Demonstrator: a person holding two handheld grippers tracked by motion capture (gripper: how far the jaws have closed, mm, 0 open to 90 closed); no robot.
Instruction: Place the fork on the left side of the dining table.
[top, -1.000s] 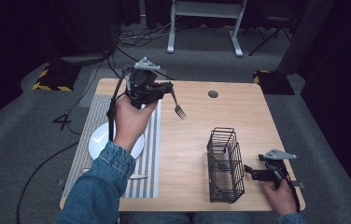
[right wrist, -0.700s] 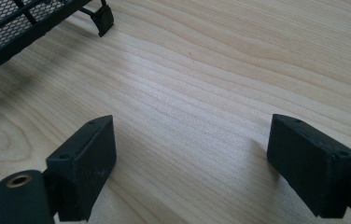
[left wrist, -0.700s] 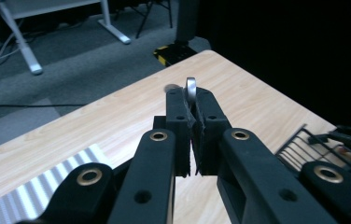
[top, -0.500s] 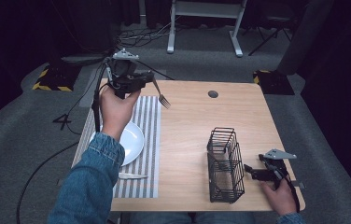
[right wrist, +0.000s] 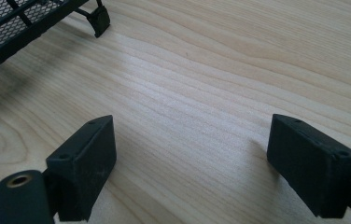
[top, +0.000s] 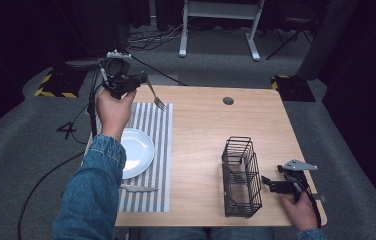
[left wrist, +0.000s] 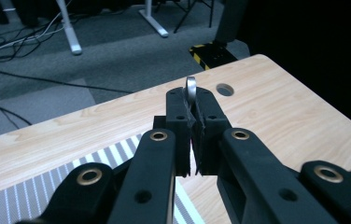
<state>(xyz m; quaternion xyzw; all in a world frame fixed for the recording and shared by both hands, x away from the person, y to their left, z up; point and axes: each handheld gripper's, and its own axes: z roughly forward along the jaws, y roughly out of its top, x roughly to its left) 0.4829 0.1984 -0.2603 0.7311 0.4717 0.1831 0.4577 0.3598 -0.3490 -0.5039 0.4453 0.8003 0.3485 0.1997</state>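
My left gripper (top: 138,80) is raised over the table's far left corner, shut on the handle of a metal fork (top: 155,96) whose tines hang down toward the striped placemat (top: 153,150). In the left gripper view the fork handle's tip (left wrist: 191,87) pokes up between the closed pads. A white plate (top: 135,152) lies on the placemat, with a knife (top: 138,188) just in front of it. My right gripper (top: 271,184) rests low at the table's near right, beside a black wire caddy (top: 241,176), its fingers (right wrist: 82,165) wide open over bare wood.
A round cable hole (top: 228,100) sits near the table's far edge. Beyond the table are floor cables (top: 156,37), a white stand's legs (top: 218,30) and yellow-black striped pads (top: 53,85). Bare wood (top: 201,135) lies between placemat and caddy.
The left hand carried the fork leftward across the table's far side, from over the table's middle to above the placemat's far left corner. The right gripper stayed put.
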